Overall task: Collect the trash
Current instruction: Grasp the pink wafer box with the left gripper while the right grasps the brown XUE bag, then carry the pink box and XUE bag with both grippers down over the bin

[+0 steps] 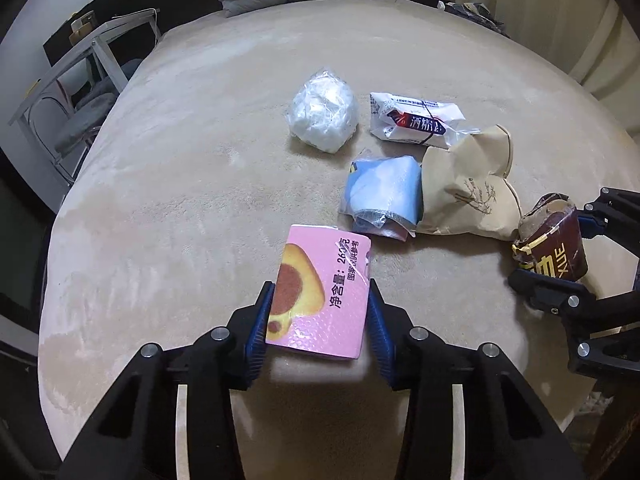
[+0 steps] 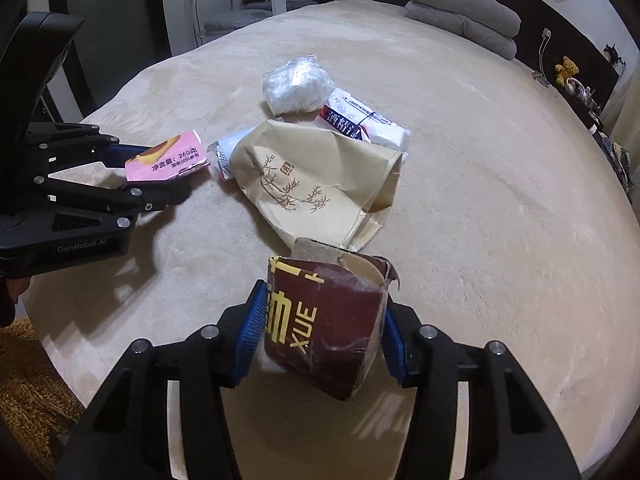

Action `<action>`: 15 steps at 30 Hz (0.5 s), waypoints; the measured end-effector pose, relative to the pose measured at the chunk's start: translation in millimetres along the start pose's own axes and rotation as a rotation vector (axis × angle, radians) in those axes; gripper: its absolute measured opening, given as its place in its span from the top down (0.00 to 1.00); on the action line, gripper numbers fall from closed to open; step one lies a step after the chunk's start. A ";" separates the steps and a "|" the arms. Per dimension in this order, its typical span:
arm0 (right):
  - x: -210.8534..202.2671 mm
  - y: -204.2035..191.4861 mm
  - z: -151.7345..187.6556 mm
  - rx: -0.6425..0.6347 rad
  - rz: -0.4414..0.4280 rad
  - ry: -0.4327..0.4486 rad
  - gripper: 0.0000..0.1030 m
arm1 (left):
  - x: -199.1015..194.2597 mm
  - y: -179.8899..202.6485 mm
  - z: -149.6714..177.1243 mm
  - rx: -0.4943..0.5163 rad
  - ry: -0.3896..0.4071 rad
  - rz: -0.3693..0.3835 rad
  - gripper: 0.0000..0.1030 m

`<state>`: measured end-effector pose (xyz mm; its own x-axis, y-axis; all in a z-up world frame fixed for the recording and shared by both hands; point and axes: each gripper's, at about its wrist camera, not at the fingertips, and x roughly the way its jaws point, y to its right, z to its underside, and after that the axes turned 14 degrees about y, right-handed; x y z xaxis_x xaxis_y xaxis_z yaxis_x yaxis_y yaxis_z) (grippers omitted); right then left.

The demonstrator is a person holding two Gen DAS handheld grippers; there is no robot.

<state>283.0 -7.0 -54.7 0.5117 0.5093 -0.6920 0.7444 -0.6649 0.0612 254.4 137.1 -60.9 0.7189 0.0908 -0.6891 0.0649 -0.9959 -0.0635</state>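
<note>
Trash is getting grabbed on both sides here. Left gripper (image 1: pixel 318 320) is squeezing a pink snack box (image 1: pixel 320 296) between its blue pads, held just over the beige bed cover (image 1: pixel 180 184). Right gripper (image 2: pixel 320 332) is clamping a torn maroon carton (image 2: pixel 326 324). The right wrist cam is showing the brown paper bag (image 2: pixel 308 184) at 12 o'clock from the carton, mostly hiding the blue packet (image 1: pixel 380 196) that the left cam is showing clearly.
</note>
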 end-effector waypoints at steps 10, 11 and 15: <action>-27.5 22.8 2.5 0.132 -0.040 0.035 0.50 | -22.0 8.2 4.4 -0.041 0.026 0.019 0.60; -29.9 25.9 4.3 0.153 -0.047 0.033 0.50 | -26.7 10.9 4.3 -0.049 0.033 0.023 0.60; -40.9 33.5 12.9 0.215 -0.064 0.027 0.50 | -43.5 21.3 3.1 -0.075 0.065 0.043 0.60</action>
<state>281.5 -57.2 -33.6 0.4799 0.5669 -0.6696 0.6688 -0.7303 -0.1390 222.5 111.9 -34.5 0.7651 0.0505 -0.6419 0.0831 -0.9963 0.0208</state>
